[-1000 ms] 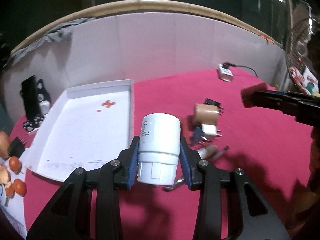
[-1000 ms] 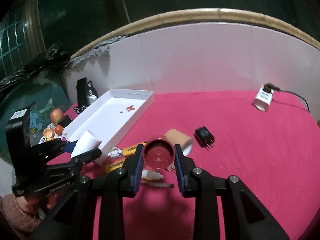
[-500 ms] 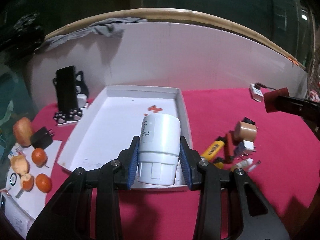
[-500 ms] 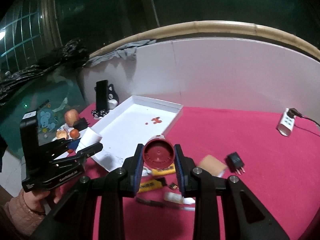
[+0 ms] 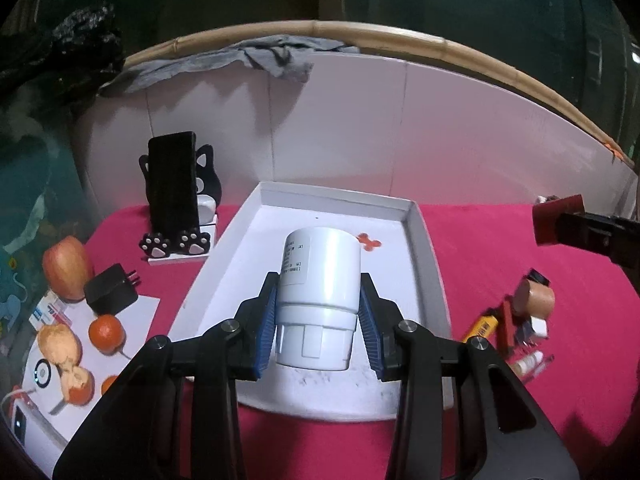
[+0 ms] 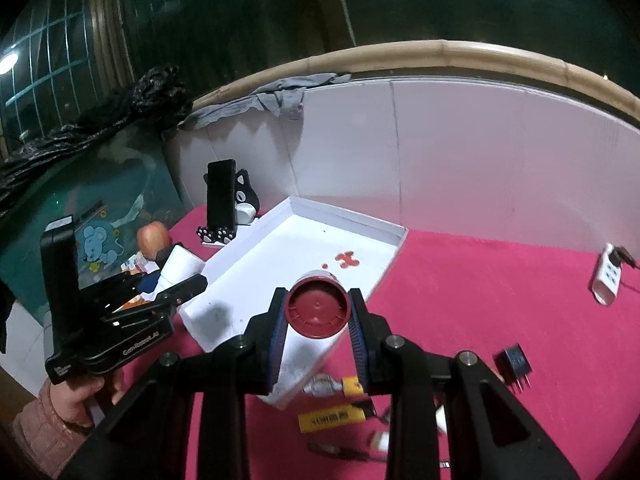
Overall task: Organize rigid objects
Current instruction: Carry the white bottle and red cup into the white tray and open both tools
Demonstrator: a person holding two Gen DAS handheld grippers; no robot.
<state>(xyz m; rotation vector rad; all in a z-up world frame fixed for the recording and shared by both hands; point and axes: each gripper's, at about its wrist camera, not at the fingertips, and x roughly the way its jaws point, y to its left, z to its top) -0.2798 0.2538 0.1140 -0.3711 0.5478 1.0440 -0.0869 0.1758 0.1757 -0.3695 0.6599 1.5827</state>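
My left gripper [image 5: 318,326] is shut on a white plastic bottle [image 5: 318,292] and holds it above the near end of the white tray [image 5: 424,248]. My right gripper [image 6: 318,332] is shut on a dark red cap [image 6: 318,308] above the tray's near right corner [image 6: 390,236]. In the left wrist view the cap [image 5: 554,220] and right gripper show at the far right. In the right wrist view the left gripper [image 6: 176,292] with the bottle [image 6: 180,266] is at the left, beside the tray.
Small items lie on the red cloth right of the tray: yellow pieces [image 6: 332,418], a tan roll [image 5: 536,300], a black plug [image 6: 514,364], a white power strip [image 6: 606,282]. Left of the tray stand a phone on a cat stand [image 5: 174,200], a black charger [image 5: 110,290] and fruit [image 5: 68,266]. A white wall [image 5: 360,128] is behind.
Both grippers have swung left and forward with their loads. The bottle now hangs over the tray's near end, and the cap has come over the tray's near right corner.
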